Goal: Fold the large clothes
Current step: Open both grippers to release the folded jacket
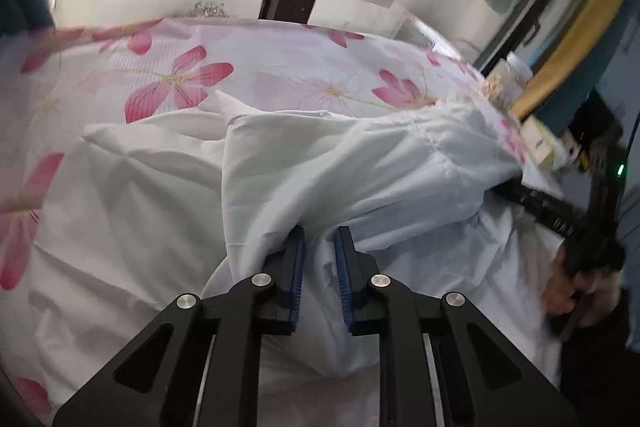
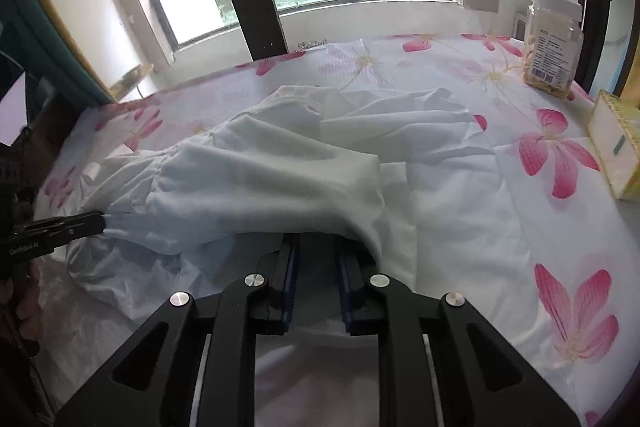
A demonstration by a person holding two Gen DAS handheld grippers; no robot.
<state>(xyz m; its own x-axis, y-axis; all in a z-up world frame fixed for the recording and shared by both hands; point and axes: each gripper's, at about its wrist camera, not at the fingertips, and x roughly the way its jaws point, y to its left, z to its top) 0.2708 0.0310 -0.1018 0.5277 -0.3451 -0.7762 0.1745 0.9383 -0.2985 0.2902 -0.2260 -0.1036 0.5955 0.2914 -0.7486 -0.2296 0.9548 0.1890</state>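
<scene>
On flowered sheet (image 2: 520,227), rumpled white garment (image 2: 260,187) (soft, creased).

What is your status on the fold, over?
Left gripper and right gripper both pinching the white garment, lifted off the floral sheet. Jar and box stand clear.

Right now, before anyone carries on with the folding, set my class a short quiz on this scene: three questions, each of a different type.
1. True or false: the garment lies flat and neatly folded on the flowered cloth.
2. What stands just beyond the tissue box? A: a clear jar with a white lid. B: a mug. C: a lamp.
3. Fill in: the fingers of the left gripper pinch the ___.

Key: 1 false, it is bunched and partly lifted. 2 A. 3 garment.
</scene>
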